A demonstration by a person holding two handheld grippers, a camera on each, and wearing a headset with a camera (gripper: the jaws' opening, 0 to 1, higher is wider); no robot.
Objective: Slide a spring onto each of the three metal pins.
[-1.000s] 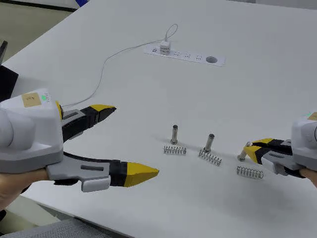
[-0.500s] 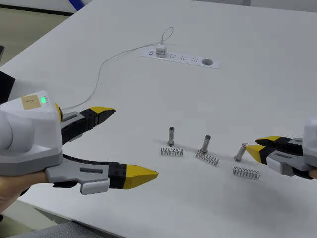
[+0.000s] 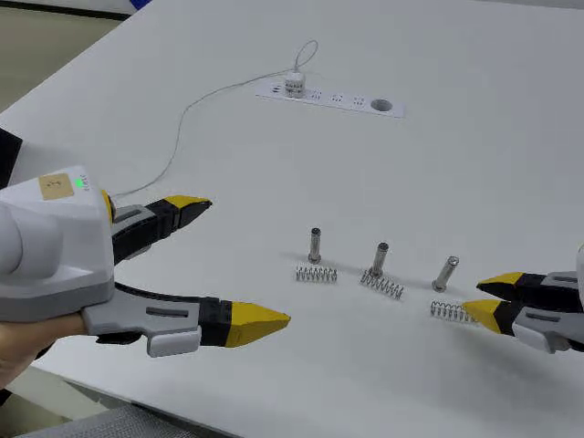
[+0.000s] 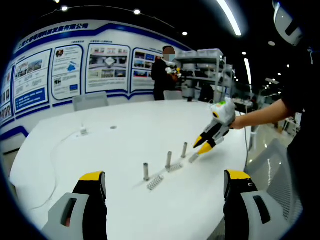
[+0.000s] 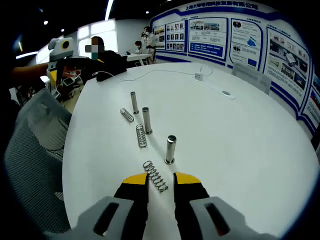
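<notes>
On the table (image 3: 474,164), nearer than the power strip (image 3: 328,97): three pins (image 3: 380,259), upright, bare; three springs (image 3: 316,273), flat alongside. None mounted. Right gripper (image 3: 474,297): jaws slightly apart, straddling the rightmost spring (image 5: 155,176). Left gripper (image 3: 251,260): wide apart, empty.

Left gripper (image 3: 245,261) and right gripper (image 3: 476,297) each show a white-grey housing and black jaws tipped yellow; the left housing bears a tan label (image 3: 57,185) and green light (image 3: 81,182).
</notes>
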